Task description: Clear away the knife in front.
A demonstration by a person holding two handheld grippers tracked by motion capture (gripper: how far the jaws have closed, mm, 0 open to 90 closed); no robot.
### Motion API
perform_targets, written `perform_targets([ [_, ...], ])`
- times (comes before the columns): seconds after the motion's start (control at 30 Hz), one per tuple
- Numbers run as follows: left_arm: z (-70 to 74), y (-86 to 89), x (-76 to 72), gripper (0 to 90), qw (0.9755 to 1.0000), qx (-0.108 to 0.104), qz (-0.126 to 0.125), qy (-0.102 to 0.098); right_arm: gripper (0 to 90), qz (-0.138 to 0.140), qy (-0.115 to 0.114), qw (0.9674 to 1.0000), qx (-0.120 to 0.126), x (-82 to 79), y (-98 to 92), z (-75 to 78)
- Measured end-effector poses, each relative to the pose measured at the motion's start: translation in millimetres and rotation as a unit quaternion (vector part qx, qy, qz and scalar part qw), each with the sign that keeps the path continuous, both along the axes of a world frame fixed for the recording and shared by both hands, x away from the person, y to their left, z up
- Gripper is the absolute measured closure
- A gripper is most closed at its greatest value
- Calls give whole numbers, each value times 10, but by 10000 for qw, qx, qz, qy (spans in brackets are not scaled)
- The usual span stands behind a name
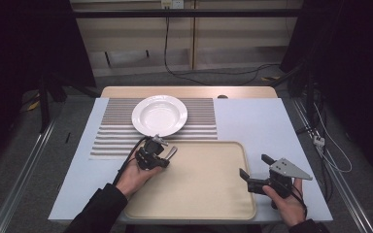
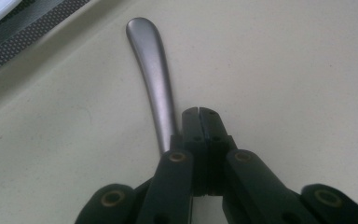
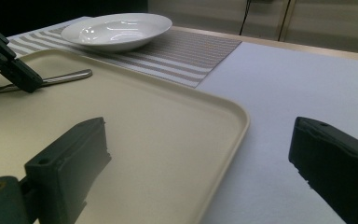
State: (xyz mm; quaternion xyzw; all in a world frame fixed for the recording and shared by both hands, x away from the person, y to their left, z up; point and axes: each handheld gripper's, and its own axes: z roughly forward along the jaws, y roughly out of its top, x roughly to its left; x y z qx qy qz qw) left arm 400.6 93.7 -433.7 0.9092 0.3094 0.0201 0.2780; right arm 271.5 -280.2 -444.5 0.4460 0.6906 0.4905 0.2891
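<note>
Two grippers were at work from above: your left gripper (image 1: 167, 151) sat over the upper left corner of the beige tray (image 1: 209, 194), its jaws closed, with the metal utensil (image 1: 172, 152) lying right against its tips and pointing toward the tray's far rim. The white plate (image 1: 159, 114) stood empty on the striped placemat (image 1: 201, 121), just beyond the tray. Your right gripper (image 1: 252, 170) hung at the tray's right edge, jaws spread wide, holding nothing. The rest of the tray was bare, with open room between your hands.

In the left gripper view, your jaws were pressed together, pad against pad, and the utensil's handle (image 2: 154, 74) ran alongside their left side rather than between them; you lay it flat on the tray floor (image 2: 284, 70), its rounded end close to the rim.

In the right gripper view, your jaws straddled the tray's rim (image 3: 235, 126), one over the tray, one over the blue table cover (image 3: 298, 79). Farther off you saw the left gripper (image 3: 25, 84) down at the utensil (image 3: 67, 77), the plate (image 3: 116, 29) behind.
</note>
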Motion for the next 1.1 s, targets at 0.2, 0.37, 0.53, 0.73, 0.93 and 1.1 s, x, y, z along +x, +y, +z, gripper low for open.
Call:
perform_targets([
  [0.2, 13, 28, -4, 900, 9999, 101, 27, -28, 44, 2, 23, 10000, 7, 4, 6, -1],
  [0.37, 18, 57, 11, 900, 9999, 131, 24, -16, 44, 1, 15, 10000, -10, 3, 3, -1],
  [0.53, 26, 103, 23, 900, 9998, 158, 109, 57, 44, 4, 9, 10000, -9, 2, 3, 0],
  [0.73, 29, 173, 48, 900, 9997, 168, 167, 98, 44, 7, 2, 10000, -2, -3, 2, -1],
  [0.93, 37, 166, 31, 900, 9995, 270, 152, 8, 44, -2, 20, 10000, -29, -2, 4, -1],
  [1.1, 32, 204, 16, 900, 9993, 225, 280, 31, 44, -4, -5, 10000, -13, -9, -8, -2],
])
